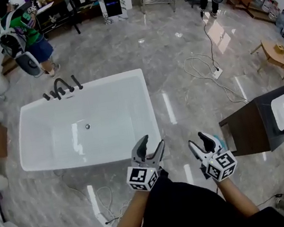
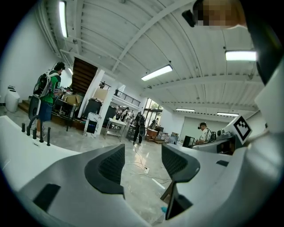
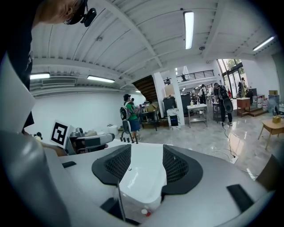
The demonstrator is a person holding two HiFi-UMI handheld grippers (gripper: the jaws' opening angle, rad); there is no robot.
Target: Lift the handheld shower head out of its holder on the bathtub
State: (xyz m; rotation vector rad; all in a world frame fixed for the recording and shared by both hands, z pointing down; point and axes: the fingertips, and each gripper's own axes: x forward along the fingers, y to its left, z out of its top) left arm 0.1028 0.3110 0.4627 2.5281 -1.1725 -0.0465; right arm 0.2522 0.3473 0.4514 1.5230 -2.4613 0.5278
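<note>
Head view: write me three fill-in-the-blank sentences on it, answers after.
The bathtub is ___ in colour. The taps on its far rim are ___ in colour. The left tongs and right tongs both stand ___, holding nothing.
Answers: white; black; open.

We see a bright, evenly lit hall. Long tube lights point(image 2: 157, 72) on the ceiling give most of the light, and in the right gripper view daylight also comes in through tall windows point(image 3: 230, 68). The polished floor point(image 1: 179, 77) throws back pale streaks and patches of glare. The white bathtub point(image 1: 114, 104) carries shiny streaks too, and shadows are faint and soft. Both gripper views bend straight lines hard toward the edges and fade to black in the corners. In them the left gripper point(image 2: 143, 162) and the right gripper point(image 3: 146, 162) sit close to the lens and look a little soft. The head view is sharp.
</note>
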